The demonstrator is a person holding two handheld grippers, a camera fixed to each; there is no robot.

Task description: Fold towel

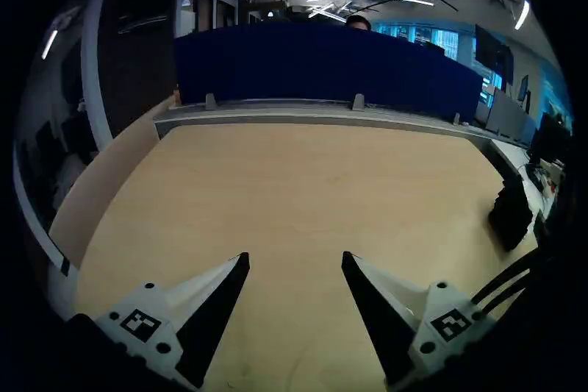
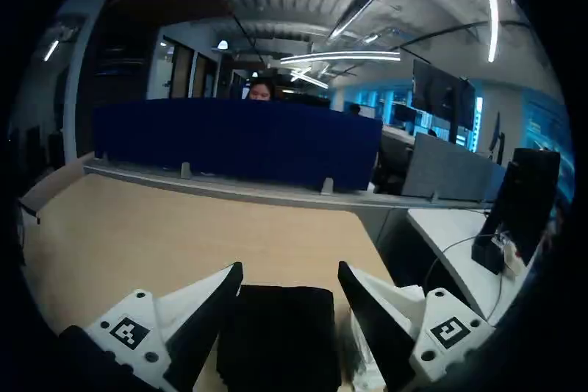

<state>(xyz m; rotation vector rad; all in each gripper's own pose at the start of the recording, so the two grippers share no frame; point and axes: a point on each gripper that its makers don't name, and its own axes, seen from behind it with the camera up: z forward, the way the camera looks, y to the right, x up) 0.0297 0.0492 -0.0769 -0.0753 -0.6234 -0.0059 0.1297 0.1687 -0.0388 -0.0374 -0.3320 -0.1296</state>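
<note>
folded black towel (image 2: 279,333) lying between spread right tongs (image 2: 290,274), left tongs (image 1: 295,259) spread apart above wooden table (image 1: 294,186)

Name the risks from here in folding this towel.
1. The dark towel lies near the table edge; a tug by the right gripper could drag it off.
2. The left gripper hangs open over bare wood, so a one-sided lift may bunch the cloth.
</note>
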